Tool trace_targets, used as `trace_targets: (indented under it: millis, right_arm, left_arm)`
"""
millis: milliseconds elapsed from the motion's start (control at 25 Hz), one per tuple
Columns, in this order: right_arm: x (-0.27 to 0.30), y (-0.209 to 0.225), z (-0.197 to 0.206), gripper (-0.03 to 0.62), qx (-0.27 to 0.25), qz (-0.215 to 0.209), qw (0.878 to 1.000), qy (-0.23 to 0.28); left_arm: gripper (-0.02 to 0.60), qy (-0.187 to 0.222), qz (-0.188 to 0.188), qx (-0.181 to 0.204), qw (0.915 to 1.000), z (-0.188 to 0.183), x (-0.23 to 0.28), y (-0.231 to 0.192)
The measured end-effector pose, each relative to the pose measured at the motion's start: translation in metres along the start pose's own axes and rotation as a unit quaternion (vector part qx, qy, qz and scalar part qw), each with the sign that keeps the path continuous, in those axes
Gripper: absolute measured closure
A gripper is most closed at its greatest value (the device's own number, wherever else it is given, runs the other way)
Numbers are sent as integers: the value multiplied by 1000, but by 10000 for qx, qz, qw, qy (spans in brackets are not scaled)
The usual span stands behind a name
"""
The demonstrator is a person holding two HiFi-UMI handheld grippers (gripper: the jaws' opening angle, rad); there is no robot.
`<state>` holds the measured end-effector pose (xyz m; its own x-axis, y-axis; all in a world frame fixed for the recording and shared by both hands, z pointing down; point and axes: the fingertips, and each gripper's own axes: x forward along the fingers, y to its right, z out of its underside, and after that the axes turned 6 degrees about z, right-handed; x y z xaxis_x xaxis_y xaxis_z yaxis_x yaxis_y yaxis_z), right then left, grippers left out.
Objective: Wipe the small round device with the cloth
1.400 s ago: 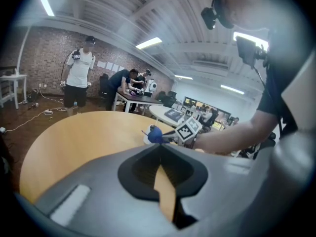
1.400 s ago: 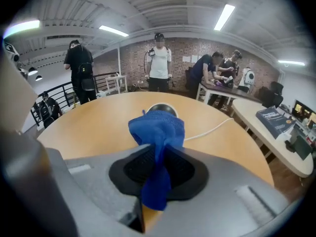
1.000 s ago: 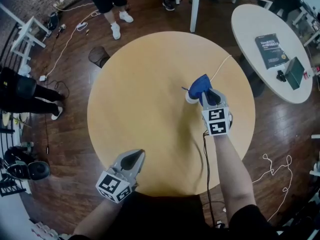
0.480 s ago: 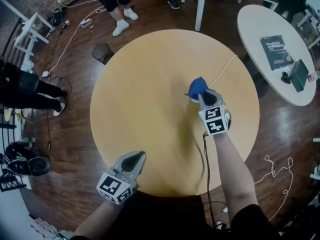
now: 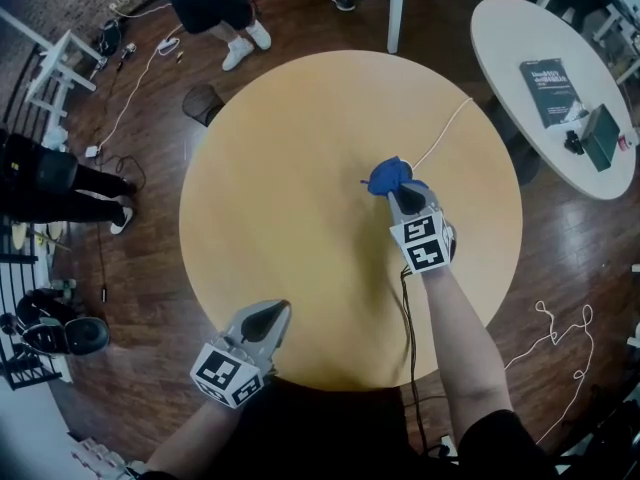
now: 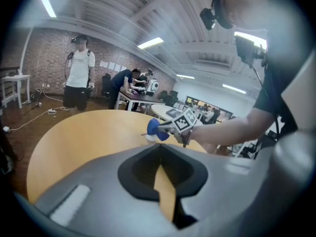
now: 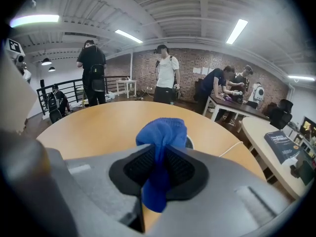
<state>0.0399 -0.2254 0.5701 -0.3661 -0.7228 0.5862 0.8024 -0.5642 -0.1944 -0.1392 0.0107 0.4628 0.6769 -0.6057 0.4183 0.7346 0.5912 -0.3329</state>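
With the bunched blue cloth point(image 7: 162, 132) pinched between the narrowly parted jaws of the right gripper point(image 5: 400, 192), light circling pressure is best applied to the small round white device point(image 7: 189, 142) just beneath it on the round wooden table point(image 5: 280, 188), the left gripper point(image 5: 268, 314) being held aside, closed and empty.

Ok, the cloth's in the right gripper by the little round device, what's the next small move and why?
Probably lower the right gripper slightly so the blue cloth presses onto the small round device for wiping. The jaws clamp the bunched cloth right over the device, whose white base peeks out below; firm contact isn't evident.
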Motion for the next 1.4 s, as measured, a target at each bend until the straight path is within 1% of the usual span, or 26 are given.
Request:
trace_targets:
  millis: [80, 200, 320, 400, 480, 600, 720, 880, 1040, 1400]
  right_arm:
    - [1, -8, 13, 531, 9, -79, 9998, -175]
    - [6, -20, 39, 531, 210, -178, 9990, -364]
    - [5, -29, 49, 531, 304, -183, 9984, -431]
    - [1, -31, 43, 531, 338, -160, 9988, -324]
    - [-5, -26, 27, 531, 350, -69, 9993, -60]
    - [-17, -6, 1, 531, 231, 262, 9987, 363]
    - [-19, 15, -15, 531, 345, 526, 9965, 559]
    - [-11, 36, -24, 531, 346, 728, 9955, 499]
    - [2, 37, -14, 530, 407, 657, 9968, 218]
    - [7, 47, -4, 531, 576, 659, 9960, 195]
  left_arm:
    - [577, -13, -2, 40, 10000, -2, -2, 0]
    - [577, -52, -4, 100, 9999, -3, -6, -1]
    - [577, -116, 32, 156, 9998, -1, -10, -5]
    - [577, -136, 45, 167, 9998, -3, -12, -7]
    - [577, -139, 66, 170, 9997, -7, -11, -9]
    - [577, -101, 146, 240, 9996, -9, -8, -6]
    - [577, -66, 213, 309, 9993, -13, -7, -5]
    - [577, -53, 186, 270, 9994, -13, -9, -10]
    - [577, -79, 126, 257, 9996, -6, -14, -13]
    - [577, -162, 123, 217, 9996, -3, -15, -18]
